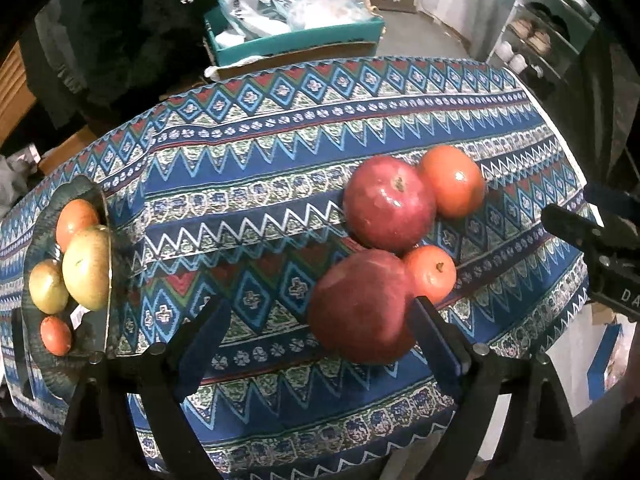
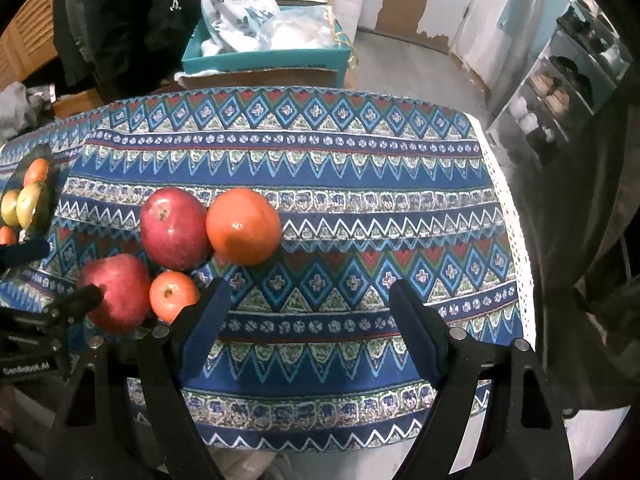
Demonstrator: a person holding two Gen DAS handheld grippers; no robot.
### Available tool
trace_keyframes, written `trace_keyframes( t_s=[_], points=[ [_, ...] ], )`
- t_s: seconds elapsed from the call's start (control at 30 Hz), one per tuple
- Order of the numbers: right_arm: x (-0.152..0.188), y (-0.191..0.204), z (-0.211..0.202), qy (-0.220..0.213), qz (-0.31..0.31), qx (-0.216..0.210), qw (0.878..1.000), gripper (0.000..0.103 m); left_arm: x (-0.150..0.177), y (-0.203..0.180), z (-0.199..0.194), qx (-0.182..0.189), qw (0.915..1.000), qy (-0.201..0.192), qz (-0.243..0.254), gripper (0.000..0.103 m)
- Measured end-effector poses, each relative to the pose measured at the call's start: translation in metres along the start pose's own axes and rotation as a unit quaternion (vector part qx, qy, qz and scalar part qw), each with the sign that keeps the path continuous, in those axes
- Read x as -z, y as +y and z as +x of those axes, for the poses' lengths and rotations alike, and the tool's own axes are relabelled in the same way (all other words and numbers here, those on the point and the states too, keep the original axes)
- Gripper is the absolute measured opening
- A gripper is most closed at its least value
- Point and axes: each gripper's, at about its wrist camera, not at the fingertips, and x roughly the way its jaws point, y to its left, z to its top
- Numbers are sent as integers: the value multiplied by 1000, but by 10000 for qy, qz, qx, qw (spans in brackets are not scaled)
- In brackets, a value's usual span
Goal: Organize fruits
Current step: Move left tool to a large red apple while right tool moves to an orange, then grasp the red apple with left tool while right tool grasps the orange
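Note:
Two red apples and two oranges lie bunched on the patterned tablecloth [image 1: 260,148]. My left gripper [image 1: 320,332] stands open around the near red apple [image 1: 360,308]; its right finger sits at the apple's edge and the left finger is well clear. Behind it are the far red apple [image 1: 388,204], a large orange [image 1: 452,182] and a small orange [image 1: 430,274]. My right gripper [image 2: 312,324] is open over bare cloth, right of the small orange [image 2: 174,294] and the large orange [image 2: 242,226]. A glass plate [image 1: 56,376] at the left holds several fruits.
On the plate lie two yellow-green fruits [image 1: 86,268], an orange and a small orange. A teal box [image 1: 296,40] with bags stands beyond the table's far edge. A shoe shelf [image 2: 560,92] is at the right, and dark clothing hangs at the back left.

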Motion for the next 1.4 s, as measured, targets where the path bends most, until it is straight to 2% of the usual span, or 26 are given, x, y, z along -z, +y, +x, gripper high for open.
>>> trace_keyframes(
  t_s=[0.23,0.47,0.6,0.7,0.8,0.83,1.07,1.2,1.4],
  points=[
    [3,-1,7,117,12,-3,9999,81,3,-9,16,211,9995,198,160,92],
    [2,0,15,227,10,9,9997,81,7,-17,33,214,9986,361,336,92],
    [3,2,20,306,-33,23,9995,81,6,-15,43,331,9981,469,240,91],
    [2,4,21,297,-66,-13,9995,81,5,-11,46,508,9973,523,129,88],
    [0,5,22,256,-90,-33,9996,81,4,-9,48,803,9953,544,64,75],
    [0,6,22,245,-104,-45,9996,81,4,-10,48,815,9952,534,76,75],
    [-8,9,37,216,-299,-234,9990,81,5,-10,45,631,9967,491,160,75],
    [-17,12,48,244,-298,-549,9977,81,0,3,40,544,9977,403,50,75],
    [-30,19,66,343,-430,-661,9963,81,-6,19,36,449,9985,267,-132,75]
  ],
)
